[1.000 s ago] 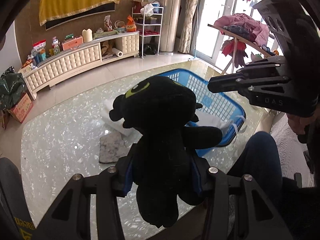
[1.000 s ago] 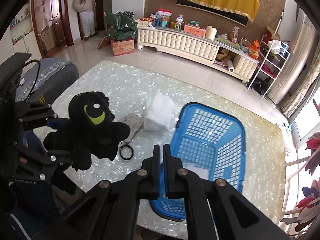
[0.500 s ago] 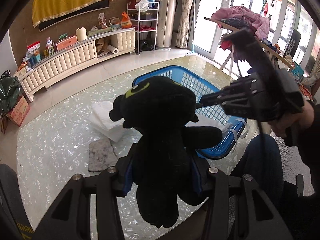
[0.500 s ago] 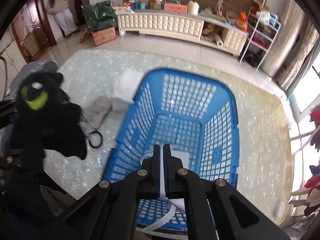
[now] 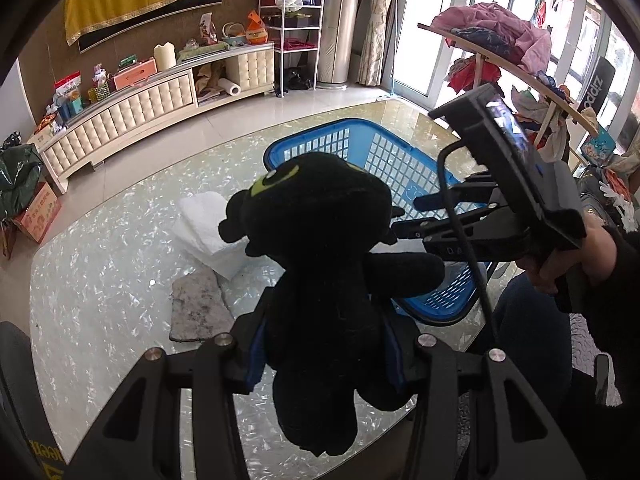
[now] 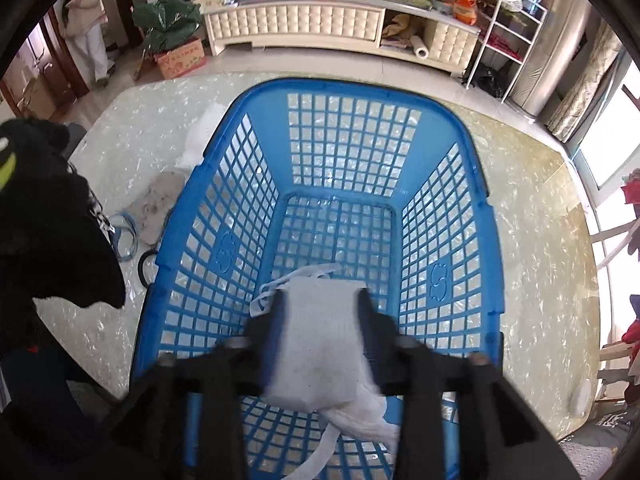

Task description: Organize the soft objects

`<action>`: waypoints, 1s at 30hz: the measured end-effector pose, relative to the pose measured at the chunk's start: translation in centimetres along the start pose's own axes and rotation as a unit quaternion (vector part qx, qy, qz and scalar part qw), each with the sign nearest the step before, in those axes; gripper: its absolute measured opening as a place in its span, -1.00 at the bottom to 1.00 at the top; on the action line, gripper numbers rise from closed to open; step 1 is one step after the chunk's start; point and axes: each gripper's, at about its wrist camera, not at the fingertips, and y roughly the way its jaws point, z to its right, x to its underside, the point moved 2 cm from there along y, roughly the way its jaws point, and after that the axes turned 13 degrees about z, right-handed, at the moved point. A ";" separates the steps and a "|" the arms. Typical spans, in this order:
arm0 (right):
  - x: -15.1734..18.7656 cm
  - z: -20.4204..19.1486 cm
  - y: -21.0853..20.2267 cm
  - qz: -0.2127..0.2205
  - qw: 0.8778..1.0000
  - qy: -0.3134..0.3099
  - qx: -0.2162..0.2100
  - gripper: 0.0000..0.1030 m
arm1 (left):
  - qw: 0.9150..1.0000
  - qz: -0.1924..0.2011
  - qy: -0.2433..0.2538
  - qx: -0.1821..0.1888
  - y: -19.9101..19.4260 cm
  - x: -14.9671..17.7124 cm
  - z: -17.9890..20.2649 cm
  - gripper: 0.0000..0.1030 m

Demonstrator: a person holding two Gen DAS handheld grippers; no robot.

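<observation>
The black plush toy (image 5: 320, 264), clamped in the left tongs (image 5: 324, 356) above the tabletop (image 5: 100, 288), could snag the basket (image 6: 472, 216) rim; the right tongs (image 6: 320, 320) are opening around the white cloth (image 6: 320, 344) inside, which could cling.

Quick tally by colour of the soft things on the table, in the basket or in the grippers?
Black: 1, plush toy in the left gripper
White: 2, folded towel on the table; cloth in the blue basket
Grey: 1, rag
Total: 4
</observation>
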 end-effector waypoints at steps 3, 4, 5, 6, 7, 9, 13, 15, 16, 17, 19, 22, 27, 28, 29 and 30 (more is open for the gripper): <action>0.0 0.5 -0.4 0.011 1.000 0.011 0.000 0.03 | 1.000 -0.002 -0.002 -0.005 0.1 0.0 0.1 -0.12; 0.0 0.5 -0.7 0.015 1.000 0.013 0.000 0.23 | 1.000 -0.003 -0.003 -0.006 0.1 0.0 0.2 -0.12; 0.1 0.5 -0.8 0.017 1.000 0.014 0.000 0.42 | 1.000 -0.003 -0.003 -0.007 0.1 -0.1 0.2 -0.12; 0.1 0.5 -1.1 0.024 1.000 0.015 0.004 0.48 | 1.000 -0.002 -0.003 -0.009 0.0 -0.2 0.2 -0.12; 0.3 0.5 -1.1 0.029 0.999 0.015 0.008 0.54 | 1.000 -0.001 -0.003 -0.009 0.0 -0.2 0.2 -0.12; 0.4 0.5 -1.7 0.042 0.999 0.019 0.010 0.64 | 1.000 0.001 -0.001 -0.011 -0.2 -0.5 0.3 -0.12; 0.7 1.0 -3.3 0.061 0.997 0.038 0.008 0.92 | 1.000 0.005 0.011 -0.018 -0.5 -1.3 0.7 -0.12; 0.7 1.1 -3.9 0.071 0.997 0.043 0.010 0.99 | 1.000 0.008 0.015 -0.020 -0.4 -1.7 0.8 -0.12; 0.8 1.2 -4.0 0.074 0.996 0.044 0.010 0.99 | 1.000 0.010 0.017 -0.020 -0.4 -2.0 1.0 -0.12; 1.0 1.2 -4.4 0.080 0.996 0.046 0.012 0.99 | 1.000 0.011 0.017 -0.019 -0.4 -2.1 1.1 -0.12; 1.2 1.3 -4.9 0.093 0.994 0.047 0.025 0.99 | 1.000 0.015 0.018 -0.017 -0.3 -2.6 1.4 -0.11; 1.6 1.7 -5.5 0.115 0.991 0.053 0.046 0.99 | 1.000 0.019 0.019 -0.008 0.0 -3.0 2.1 -0.11; 2.3 3.1 -6.2 0.124 0.987 0.084 0.050 0.99 | 0.999 0.018 0.034 0.006 1.0 -3.6 3.5 -0.11; 2.3 3.3 -6.2 0.125 0.987 0.087 0.053 0.99 | 0.999 0.018 0.035 0.006 1.3 -3.7 3.6 -0.10; 2.5 3.4 -6.3 0.124 0.987 0.089 0.058 0.99 | 0.999 0.017 0.038 0.006 1.5 -3.8 3.8 -0.10; 2.7 3.6 -6.3 0.124 0.986 0.093 0.066 0.99 | 0.999 0.016 0.040 0.007 1.8 -4.0 3.9 -0.09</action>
